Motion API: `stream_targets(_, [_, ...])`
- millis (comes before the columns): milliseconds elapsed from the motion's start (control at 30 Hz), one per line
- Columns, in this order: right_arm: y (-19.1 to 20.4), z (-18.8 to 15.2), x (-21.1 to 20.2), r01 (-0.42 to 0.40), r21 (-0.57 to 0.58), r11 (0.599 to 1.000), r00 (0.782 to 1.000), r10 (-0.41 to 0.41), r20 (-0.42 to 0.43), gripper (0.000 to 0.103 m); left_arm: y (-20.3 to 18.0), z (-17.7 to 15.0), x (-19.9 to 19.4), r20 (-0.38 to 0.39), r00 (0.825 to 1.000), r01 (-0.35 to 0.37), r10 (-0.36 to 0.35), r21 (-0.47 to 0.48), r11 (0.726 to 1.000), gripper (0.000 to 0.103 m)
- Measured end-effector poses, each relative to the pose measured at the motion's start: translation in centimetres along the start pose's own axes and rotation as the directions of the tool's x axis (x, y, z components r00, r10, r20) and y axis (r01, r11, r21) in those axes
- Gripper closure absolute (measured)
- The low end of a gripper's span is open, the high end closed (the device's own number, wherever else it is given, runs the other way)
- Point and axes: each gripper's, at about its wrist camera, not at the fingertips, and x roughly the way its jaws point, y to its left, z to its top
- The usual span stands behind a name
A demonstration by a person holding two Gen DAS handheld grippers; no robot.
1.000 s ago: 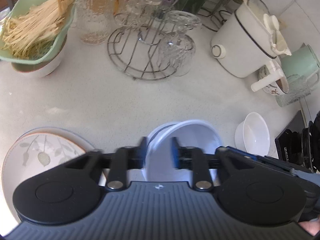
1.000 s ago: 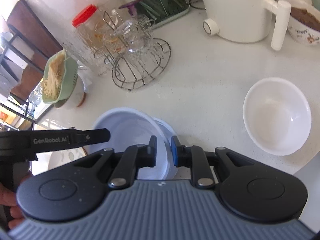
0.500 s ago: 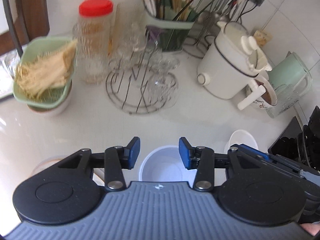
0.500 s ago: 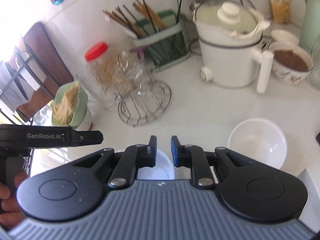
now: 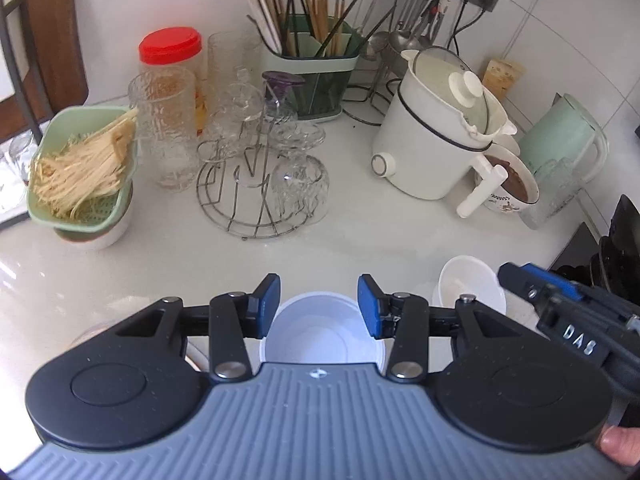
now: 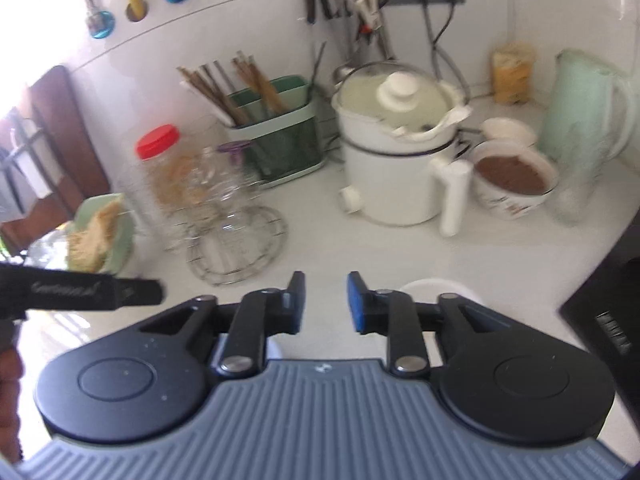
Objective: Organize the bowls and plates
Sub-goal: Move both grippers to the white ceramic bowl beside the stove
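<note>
Now: left gripper (image 5: pixel 318 304) spread wide above white bowl (image 5: pixel 320 334). Right gripper (image 6: pixel 326 304) also spread, empty. Smaller white bowl (image 5: pixel 470 286) near right.

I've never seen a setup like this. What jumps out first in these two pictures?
The big black-and-grey left gripper fills the foreground, its blue-tipped fingers spread open above a white bowl on the pale counter. Behind it the counter is crowded: a red-lidded jar and green basket of noodles to the left, a white electric pot to the right. The right gripper is open too.
</note>
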Motion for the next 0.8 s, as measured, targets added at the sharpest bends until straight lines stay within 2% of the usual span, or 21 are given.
stream_targets(167, [-1.4,0.0,0.0,0.023,0.032,0.999,1.000,-0.023,0.008,0.071,-0.8,-0.1,0.2,0.009,1.000,0.017,-0.017,0.034,0.999,0.054])
stream_targets(233, [-2.0,-0.1,-0.1,0.024,0.050,0.998,1.000,-0.024,0.012,0.063,-1.3,-0.1,0.3,0.020,0.999,0.026,-0.027,0.046,0.999,0.054])
stream_targets(333, [-3.1,-0.3,-0.6,0.065,0.064,0.996,0.997,-0.068,0.037,0.063,-2.0,-0.1,0.6,0.031,0.998,0.051,-0.053,0.050,0.997,0.055])
stream_targets(433, [-4.6,-0.5,-0.9,0.103,0.105,0.989,0.993,-0.108,0.039,0.062,-3.1,-0.1,1.3,0.022,0.998,0.060,-0.062,0.066,0.996,0.055])
stream_targets(533, [-6.2,-1.0,-0.7,0.128,0.150,0.980,0.991,-0.132,0.018,0.055,-4.1,-0.1,2.1,0.006,0.998,0.067,-0.068,0.087,0.994,0.055])
stream_targets(800, [-8.9,-2.2,0.5,0.153,0.200,0.968,0.988,-0.157,0.001,0.055,-6.4,0.0,5.2,-0.031,0.996,0.082,-0.079,0.137,0.987,0.054])
